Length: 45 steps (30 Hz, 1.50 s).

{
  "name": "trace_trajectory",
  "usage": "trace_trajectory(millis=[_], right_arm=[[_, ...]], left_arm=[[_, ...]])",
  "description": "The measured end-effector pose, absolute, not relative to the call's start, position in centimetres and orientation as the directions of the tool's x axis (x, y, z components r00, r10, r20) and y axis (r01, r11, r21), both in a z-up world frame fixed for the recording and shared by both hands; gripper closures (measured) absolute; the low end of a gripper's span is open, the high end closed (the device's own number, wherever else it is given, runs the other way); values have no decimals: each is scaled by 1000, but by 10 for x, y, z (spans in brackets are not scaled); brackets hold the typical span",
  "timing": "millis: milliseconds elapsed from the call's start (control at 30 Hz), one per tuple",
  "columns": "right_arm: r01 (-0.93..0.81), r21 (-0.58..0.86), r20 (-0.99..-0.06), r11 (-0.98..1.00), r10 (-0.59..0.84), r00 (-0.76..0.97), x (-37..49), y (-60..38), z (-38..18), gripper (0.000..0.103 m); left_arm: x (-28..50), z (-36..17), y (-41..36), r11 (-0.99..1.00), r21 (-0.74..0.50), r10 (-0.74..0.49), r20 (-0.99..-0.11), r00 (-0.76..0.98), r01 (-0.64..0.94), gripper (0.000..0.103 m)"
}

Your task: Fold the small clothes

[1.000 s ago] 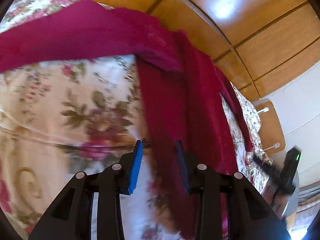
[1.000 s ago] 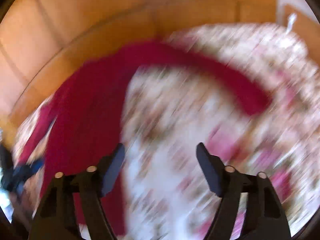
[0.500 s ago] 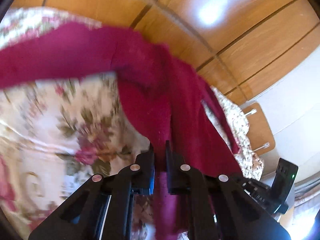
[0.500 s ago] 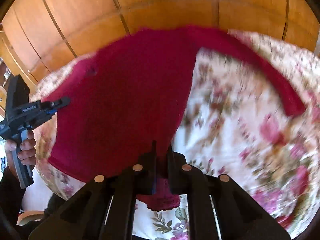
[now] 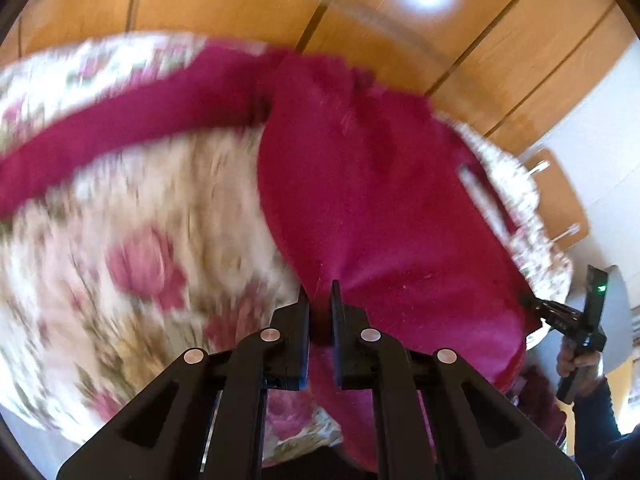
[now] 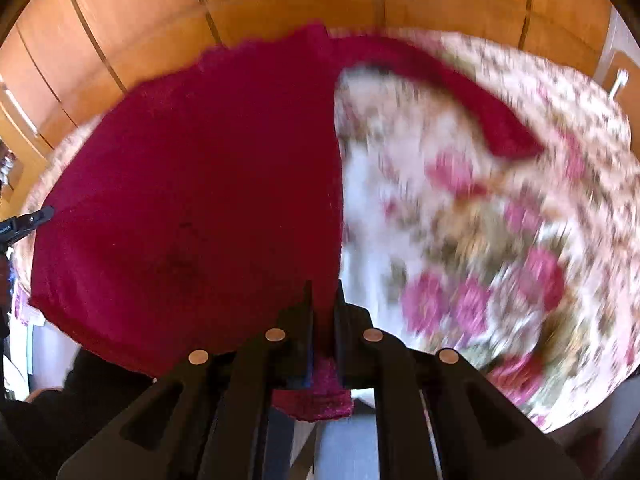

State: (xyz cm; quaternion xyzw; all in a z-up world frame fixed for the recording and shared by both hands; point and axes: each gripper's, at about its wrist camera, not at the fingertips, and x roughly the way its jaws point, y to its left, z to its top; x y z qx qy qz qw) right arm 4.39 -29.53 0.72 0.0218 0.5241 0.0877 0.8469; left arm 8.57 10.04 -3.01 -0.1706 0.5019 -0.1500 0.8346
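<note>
A dark red knitted sweater lies spread on a floral bedspread. My left gripper is shut on the sweater's near hem at one corner. One sleeve stretches to the left. In the right wrist view the same sweater fills the left half, and my right gripper is shut on its hem at the other corner; a sleeve lies to the right. The other gripper shows at the edge of each view. Both views are motion-blurred.
The floral bedspread covers the bed. Wooden wardrobe panels stand behind it. A small wooden cabinet door with metal handles is at the right in the left wrist view.
Both grippers went from open beside the sweater to shut on its hem. The hem is now pulled taut and lifted between them, and both cameras have swung.
</note>
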Motion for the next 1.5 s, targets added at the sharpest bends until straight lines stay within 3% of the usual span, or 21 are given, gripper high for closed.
trace_trajectory(millis=[67,133,200,333,367,400,433,533,600,733,867,933,967,1000,1033,1133,1267,1333,1500], right_arm=[[-130,86,-903,988,132,410,43,-287,-9,96],[-130,67,-904,989,116,412,45,-286,-15,96],[-123,70,-900,990,116,420,48,-288,-11,96],[-101,-49,-907,994,-1,422,55,-287,-16,89],[-100,-73,-899,992,-22,438,54,-285,-14,74],[-94,-112,-878,989,-54,475,52,-280,-9,48],[-97,-156,-844,983,-81,531,47,-270,4,38],[-204,-128,-791,971,24,611,36,-236,27,35],[-338,-23,-783,941,193,591,32,-194,37,34],[-615,136,-776,776,470,421,25,-77,31,35],[-736,166,-826,656,500,260,24,13,8,36],[-766,86,-866,637,427,258,25,39,-11,57],[-764,24,-887,645,367,281,27,44,-23,80],[-758,-12,-890,652,339,306,29,42,-29,89],[-746,53,-881,664,384,278,37,28,-26,91],[-625,342,-788,702,577,216,62,-35,-9,92],[-368,592,-706,717,682,193,89,-117,-31,93],[-274,653,-685,706,705,185,97,-144,-48,94],[-201,771,-582,605,796,166,94,-168,-67,92]], left_arm=[[82,-46,106,853,-520,-480,-758,441,35,88],[72,-49,121,773,-634,-557,-674,484,7,49],[58,-50,138,761,-646,-514,-647,563,-47,41],[47,-67,155,751,-651,-498,-666,555,-108,41],[44,-70,158,758,-640,-484,-680,550,-125,41],[39,-72,160,766,-627,-467,-692,550,-139,41],[34,-72,165,770,-621,-453,-695,559,-148,41],[24,-69,173,775,-607,-414,-698,584,-175,41],[19,-67,182,775,-596,-380,-705,599,-209,41],[11,-61,199,775,-577,-328,-716,617,-258,41],[0,-57,212,778,-564,-293,-715,634,-276,41],[-3,-57,216,770,-572,-292,-711,640,-284,41],[-5,-56,218,767,-576,-296,-708,642,-283,41],[-6,-56,217,766,-580,-301,-705,642,-278,41],[-8,-55,217,767,-585,-312,-700,642,-264,41],[-8,-56,208,765,-611,-371,-677,636,-205,41],[6,-57,178,718,-692,-526,-608,595,-73,41],[14,-56,159,689,-725,-592,-572,567,-12,34],[41,-63,112,630,-775,-703,-539,464,54,34]])
